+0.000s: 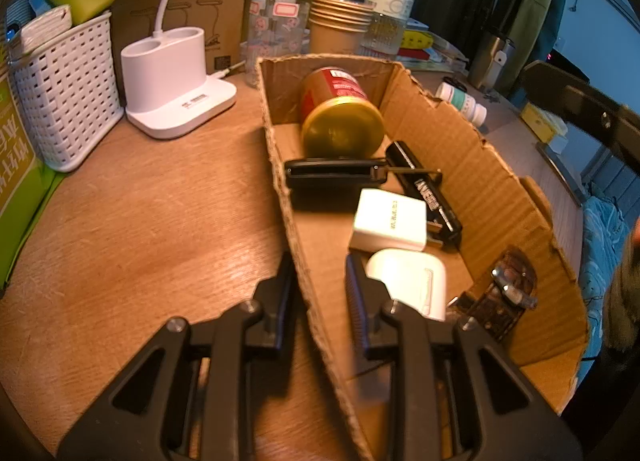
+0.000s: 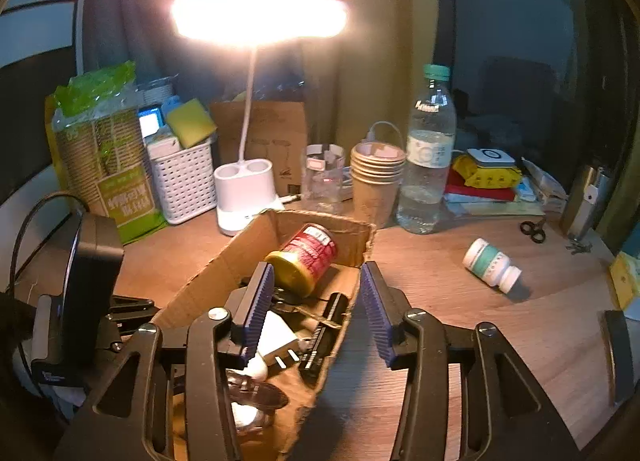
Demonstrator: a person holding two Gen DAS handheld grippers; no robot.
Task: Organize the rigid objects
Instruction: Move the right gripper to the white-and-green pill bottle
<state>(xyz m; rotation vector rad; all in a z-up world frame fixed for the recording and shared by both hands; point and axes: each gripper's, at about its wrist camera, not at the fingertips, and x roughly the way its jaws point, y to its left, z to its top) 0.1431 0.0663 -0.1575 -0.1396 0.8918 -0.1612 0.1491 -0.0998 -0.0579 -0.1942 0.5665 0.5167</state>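
When reading the left wrist view, note the left gripper (image 1: 319, 273) with jaws pinched narrow on the near left wall of the cardboard box (image 1: 460, 165). Judge this as a steadying hold, keeping the box still during loading. Find inside the box the can (image 1: 340, 117) lying on its side, the car key (image 1: 336, 175), the white charger (image 1: 390, 221), a black bar (image 1: 424, 189), a white case (image 1: 408, 281) and a brown strap (image 1: 508, 297). Locate the pill bottle (image 1: 462, 103) outside, lying on the tabletop (image 1: 160, 221) beyond the right wall. Treat the white case as partly hidden behind one finger.

When turning to the right wrist view, note the right gripper (image 2: 316, 273) with jaws wide and empty above the box's right wall. Locate the pill bottle (image 2: 494, 265) on its side, well apart to the right; judge it the likely next pickup. Expect lamp (image 2: 256, 9) glare to wash out the background. Leave the dark shape at the left edge unnamed: cut off, too dim.
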